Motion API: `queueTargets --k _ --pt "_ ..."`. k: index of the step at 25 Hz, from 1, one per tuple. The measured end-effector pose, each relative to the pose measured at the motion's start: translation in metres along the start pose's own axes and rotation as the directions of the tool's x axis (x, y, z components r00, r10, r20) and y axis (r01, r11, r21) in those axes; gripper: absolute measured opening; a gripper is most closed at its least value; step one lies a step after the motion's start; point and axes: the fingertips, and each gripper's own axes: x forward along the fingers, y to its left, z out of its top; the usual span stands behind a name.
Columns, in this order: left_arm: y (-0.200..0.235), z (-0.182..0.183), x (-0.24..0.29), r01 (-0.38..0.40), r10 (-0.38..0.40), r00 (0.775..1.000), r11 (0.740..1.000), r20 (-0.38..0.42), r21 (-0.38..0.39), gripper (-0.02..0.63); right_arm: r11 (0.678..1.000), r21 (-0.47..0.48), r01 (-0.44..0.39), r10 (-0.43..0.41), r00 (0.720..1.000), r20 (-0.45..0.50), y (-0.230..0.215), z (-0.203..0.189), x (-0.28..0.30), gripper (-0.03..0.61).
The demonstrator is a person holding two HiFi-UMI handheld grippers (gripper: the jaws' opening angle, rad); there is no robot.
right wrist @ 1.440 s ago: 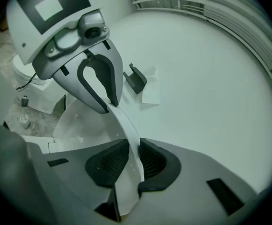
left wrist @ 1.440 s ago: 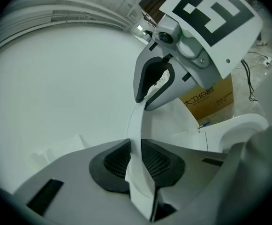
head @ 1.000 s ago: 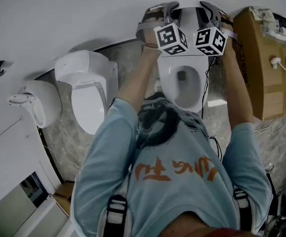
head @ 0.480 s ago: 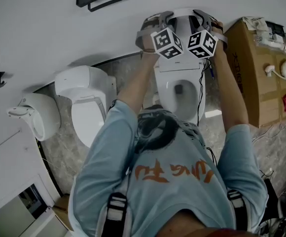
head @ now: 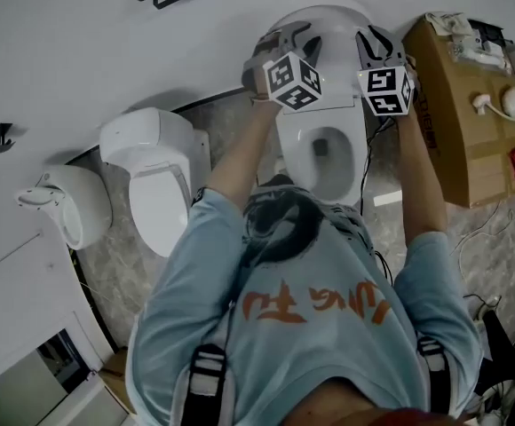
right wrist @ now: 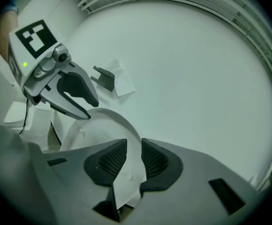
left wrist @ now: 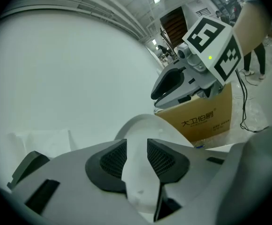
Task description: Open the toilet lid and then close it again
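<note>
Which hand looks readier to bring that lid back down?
Maybe right. Left claw and right claw both straddle the raised lid, jaws just opening; the right's gap looks narrower, quicker to re-grip.

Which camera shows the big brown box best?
The head view: the whole cardboard box stands beside the toilet, top and all. The left gripper view catches only one printed side of it. The right gripper view doesn't show it.

White wall (head: 62, 60), grey stone floor (head: 120, 256) — cardboard box (head: 457, 122) at right
</note>
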Motion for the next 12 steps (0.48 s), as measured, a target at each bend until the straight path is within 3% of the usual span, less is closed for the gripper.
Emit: queueTargets --k 4,12 --pt "-0.066 0.006 -0.028 0.045 -0.046 0.999 0.998 -0.005 -0.035 0.155 0.995 0.092 -0.024 0.024 1.0 0.008 0.007 -0.03 -0.055 0.112" --pt "-0.18 -0.024 -0.082 0.146 -0.158 0.983 0.982 -0.093 -0.121 0.167 0.957 0.277 -0.08 0.085 0.996 -0.006 0.04 -0.097 -0.125 0.112"
